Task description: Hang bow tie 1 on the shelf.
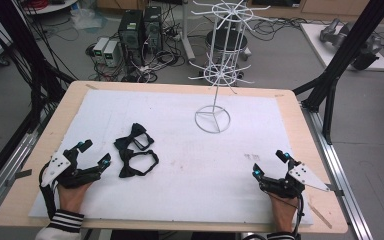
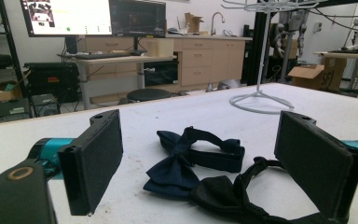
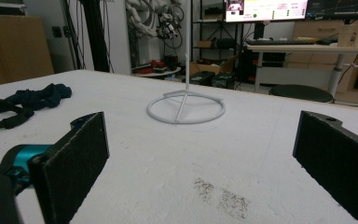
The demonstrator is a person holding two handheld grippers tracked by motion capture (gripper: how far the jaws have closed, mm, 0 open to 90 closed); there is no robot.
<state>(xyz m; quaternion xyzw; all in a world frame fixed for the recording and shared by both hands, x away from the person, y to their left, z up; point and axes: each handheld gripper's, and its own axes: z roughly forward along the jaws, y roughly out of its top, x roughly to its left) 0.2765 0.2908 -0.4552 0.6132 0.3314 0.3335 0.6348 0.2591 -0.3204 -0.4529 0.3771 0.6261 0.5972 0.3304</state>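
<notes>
two bow ties lie on the white surface (image 1: 190, 165), left of centre, touching each other. the navy bow tie (image 1: 134, 138) is the farther one, its band looped beside it. the black bow tie (image 1: 137, 162) sits just in front of it, nearer the person, band curled to the right. in the left gripper view the navy bow tie (image 2: 191, 161) lies flat between the two jaws and a bit beyond them, with the black bow tie (image 2: 235, 196) overlapping its near edge and running under the right-hand jaw.

left gripper (image 1: 94, 152) rests on the surface just left of the bow ties, jaws spread wide, nothing between the pads, not touching the fabric as far as i can tell. the left hand (image 1: 72, 192) holds it from the bottom edge, striped cuff showing.

right gripper (image 1: 269, 162) sits low at the right side of the surface, well apart from the bow ties, jaws also spread wide and holding nothing.

white wire stand (image 1: 212, 119) is upright toward the far side of the surface, ring base flat, hooked arms up top. in the right gripper view its ring base (image 3: 185, 108) is straight ahead, bow ties far off at left.
</notes>
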